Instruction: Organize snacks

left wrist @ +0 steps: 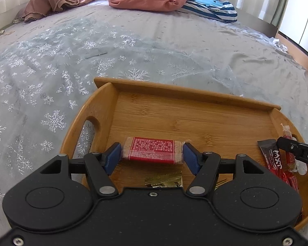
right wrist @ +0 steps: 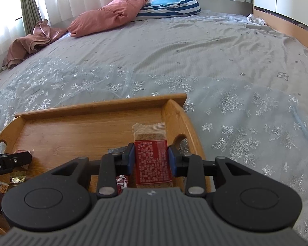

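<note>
The left gripper (left wrist: 152, 156) is holding a red, clear-wrapped rectangular snack bar (left wrist: 153, 150) crosswise by its two short ends, low in the centre of the left wrist frame, over the floor of the rounded bamboo tray with cut-out handles (left wrist: 174, 88). The right gripper (right wrist: 151, 156) is clamping a second red-labelled cereal bar (right wrist: 152, 160) lengthwise by its long sides, in the lower centre of the right wrist frame, near the tray's right handle.

Judged step: laying both bars into the tray in order.
- Lower each bar until it is lying flat on the wood before letting the blue pads (left wrist: 115, 156) part.
- Keep the two tools apart; the right tool's black finger is entering the lower right of the left frame, beside a dark sachet with white lettering (left wrist: 272, 153).
- Set each bar parallel to the tray wall.

Hard to make out:
- Whether either bar is touching the tray floor cannot be told.
- A gold foil packet (left wrist: 164, 181) is half hidden behind the left tool body.
- Small packets (right wrist: 2, 186) at the lower left of the right frame are cut off and unreadable.
- The near tray edge is hidden by both tool bodies.
</note>
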`<state>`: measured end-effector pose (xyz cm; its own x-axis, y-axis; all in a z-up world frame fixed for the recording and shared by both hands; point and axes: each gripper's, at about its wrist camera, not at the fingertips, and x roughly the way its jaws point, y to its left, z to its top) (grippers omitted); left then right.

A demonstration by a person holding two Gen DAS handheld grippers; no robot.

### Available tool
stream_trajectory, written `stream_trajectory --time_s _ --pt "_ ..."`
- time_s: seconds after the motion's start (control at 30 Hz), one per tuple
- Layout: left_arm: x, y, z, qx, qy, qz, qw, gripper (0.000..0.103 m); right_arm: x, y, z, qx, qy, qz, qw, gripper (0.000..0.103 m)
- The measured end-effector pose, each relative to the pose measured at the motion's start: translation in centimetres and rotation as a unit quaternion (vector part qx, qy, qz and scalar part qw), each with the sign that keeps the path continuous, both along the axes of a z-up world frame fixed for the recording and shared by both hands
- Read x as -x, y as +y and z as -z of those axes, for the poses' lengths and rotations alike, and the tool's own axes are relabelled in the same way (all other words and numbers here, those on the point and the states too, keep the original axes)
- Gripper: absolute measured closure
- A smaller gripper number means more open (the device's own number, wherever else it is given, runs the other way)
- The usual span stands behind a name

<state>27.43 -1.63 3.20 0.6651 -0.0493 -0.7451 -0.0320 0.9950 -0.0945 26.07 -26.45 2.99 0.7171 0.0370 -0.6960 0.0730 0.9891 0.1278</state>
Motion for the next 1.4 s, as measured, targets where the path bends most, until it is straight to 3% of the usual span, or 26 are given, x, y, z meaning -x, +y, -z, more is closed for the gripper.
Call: stream_trajectory --time_s 0.43,0.8,1.0,1.4 --pt "0.1 -1.0 0.4 -0.037 -0.008 0.010 0.9992 0.039 0.1 1.7 0.8 0.044 0.002 -0.026 0.999 0.064" --pt "0.1 -1.0 0.4 -0.038 -0.009 0.011 0.9992 0.038 0.3 1.7 0.9 0.048 -0.001 -0.030 0.998 0.063" --pt "0.2 -0.8 0.4 -0.045 -0.010 0.010 0.9989 0.029 0.8 1.4 0.2 0.041 -0.020 -0.035 0.998 0.046" --pt "4.4 0.1 -3.5 -0.035 -0.053 0.039 0.9972 0.009 3.6 1.4 -2.8 0.037 -0.047 -0.055 0.997 0.034"
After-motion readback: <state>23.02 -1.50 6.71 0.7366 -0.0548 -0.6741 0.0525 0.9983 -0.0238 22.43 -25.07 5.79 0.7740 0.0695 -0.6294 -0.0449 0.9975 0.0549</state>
